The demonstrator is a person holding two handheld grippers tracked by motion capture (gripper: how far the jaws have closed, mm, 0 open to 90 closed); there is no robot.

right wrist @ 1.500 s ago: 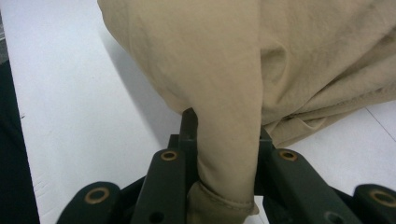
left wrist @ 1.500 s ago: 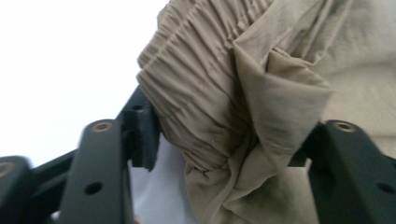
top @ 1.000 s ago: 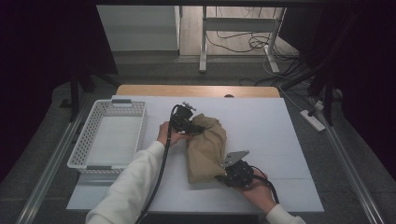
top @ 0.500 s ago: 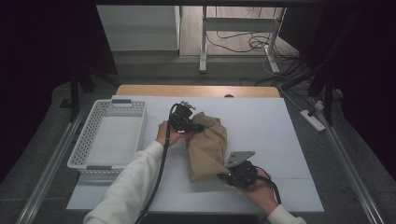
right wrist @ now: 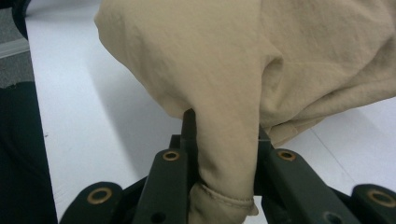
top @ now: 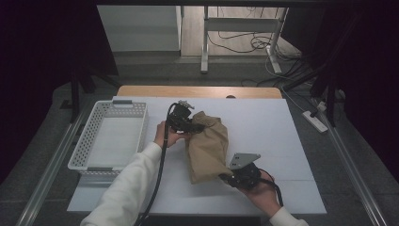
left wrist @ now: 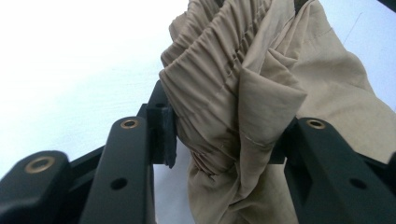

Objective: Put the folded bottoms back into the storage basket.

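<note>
White tabletop [top: 282, 127] bearing one tan garment [top: 207, 146] right of the white basket [top: 110, 141], long axis running near-to-far: far gathered end pinched in the left gripper [top: 184, 121] jaws, just closed; near hem clamped by the right gripper [top: 235, 178].

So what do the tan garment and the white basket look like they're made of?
Tan garment: thin woven fabric, likely cotton, matte; it creases softly, with stitched seams and a gathered elastic band. White basket: looks like moulded plastic, with stiff perforated lattice walls.
</note>
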